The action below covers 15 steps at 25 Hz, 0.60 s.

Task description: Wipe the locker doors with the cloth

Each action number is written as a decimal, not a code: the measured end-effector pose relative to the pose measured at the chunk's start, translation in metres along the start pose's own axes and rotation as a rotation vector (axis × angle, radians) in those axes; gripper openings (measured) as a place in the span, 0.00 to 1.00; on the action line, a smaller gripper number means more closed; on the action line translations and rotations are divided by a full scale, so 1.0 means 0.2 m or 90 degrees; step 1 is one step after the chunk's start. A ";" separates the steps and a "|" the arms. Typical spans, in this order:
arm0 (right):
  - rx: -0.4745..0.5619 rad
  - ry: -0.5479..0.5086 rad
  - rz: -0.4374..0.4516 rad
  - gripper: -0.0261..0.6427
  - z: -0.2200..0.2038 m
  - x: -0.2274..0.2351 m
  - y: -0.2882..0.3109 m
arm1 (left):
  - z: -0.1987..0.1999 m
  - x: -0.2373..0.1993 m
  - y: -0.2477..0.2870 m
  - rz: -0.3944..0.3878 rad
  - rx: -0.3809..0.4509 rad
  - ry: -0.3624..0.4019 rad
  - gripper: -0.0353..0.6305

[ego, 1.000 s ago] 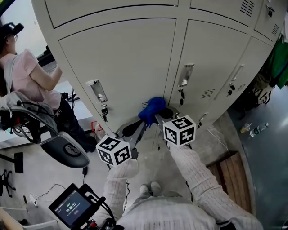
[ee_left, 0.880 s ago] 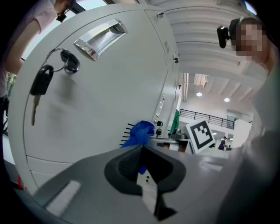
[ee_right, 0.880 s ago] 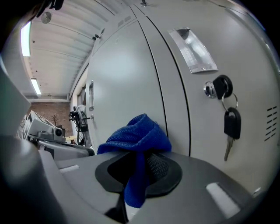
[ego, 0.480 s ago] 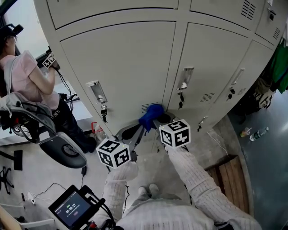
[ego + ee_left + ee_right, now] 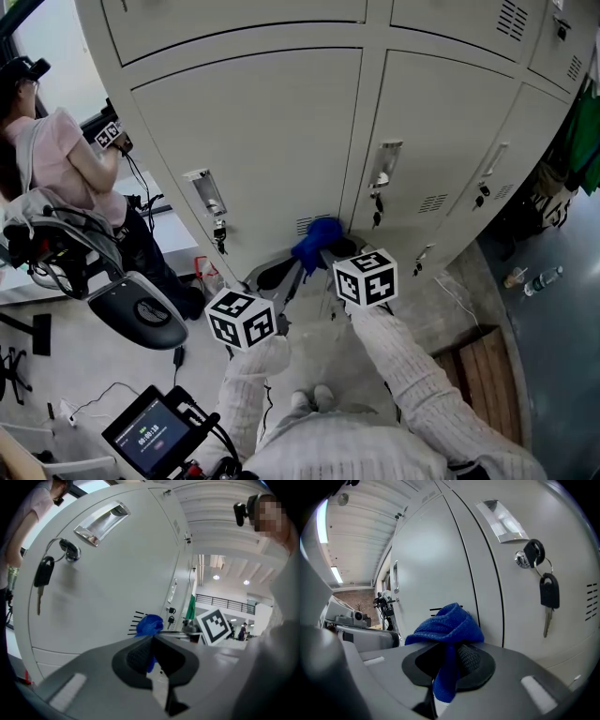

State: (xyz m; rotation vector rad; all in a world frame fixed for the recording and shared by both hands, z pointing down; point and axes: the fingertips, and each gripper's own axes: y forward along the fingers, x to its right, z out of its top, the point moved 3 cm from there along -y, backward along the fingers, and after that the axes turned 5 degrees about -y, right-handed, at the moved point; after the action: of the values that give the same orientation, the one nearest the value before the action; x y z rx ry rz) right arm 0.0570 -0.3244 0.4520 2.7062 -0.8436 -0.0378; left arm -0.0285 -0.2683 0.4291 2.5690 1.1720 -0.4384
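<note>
While both knit sleeves [image 5: 403, 366] reached forward from the bottom of the head view, the right gripper [image 5: 451, 654] was pinching the blue cloth [image 5: 446, 625]. The cloth bulged over its jaw tips and hung down between the pads. Just left of the cloth, the left gripper [image 5: 151, 641] had its jaws pressed together. A thin blue sliver showed along their seam, though whether they nipped the cloth could not be told.

Right behind the cloth stood the lower part of a cream locker door [image 5: 253, 141], with short vent slots [image 5: 307, 222] just above and left of the cloth. Contact between fabric and metal could not be made out. A key [image 5: 547, 592] hung from the lock of the neighbouring door [image 5: 441, 122], up and right of the cloth. Another key [image 5: 43, 576] hung from the first door's lock, up and left of it.

Far left of the cloth, a person in a pink top [image 5: 56, 164] was beside a chair [image 5: 141, 309]. Far right of it, wooden slats [image 5: 483, 366] and a bottle [image 5: 544, 278] lay on the floor.
</note>
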 end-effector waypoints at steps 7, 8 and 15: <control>0.066 -0.024 0.030 0.11 0.10 -0.10 -0.16 | 0.06 0.04 -0.07 0.009 0.013 0.046 0.05; 0.074 -0.029 0.034 0.11 0.12 -0.11 -0.19 | 0.08 0.05 -0.09 0.010 0.014 0.054 0.05; 0.144 -0.051 0.050 0.11 0.23 -0.20 -0.40 | 0.13 0.14 -0.21 0.015 0.044 0.085 0.05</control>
State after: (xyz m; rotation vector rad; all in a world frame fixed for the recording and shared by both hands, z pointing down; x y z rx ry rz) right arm 0.0625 -0.2512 0.3815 2.8946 -1.0356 -0.0365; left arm -0.0470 -0.2328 0.3893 2.7051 1.1882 -0.3116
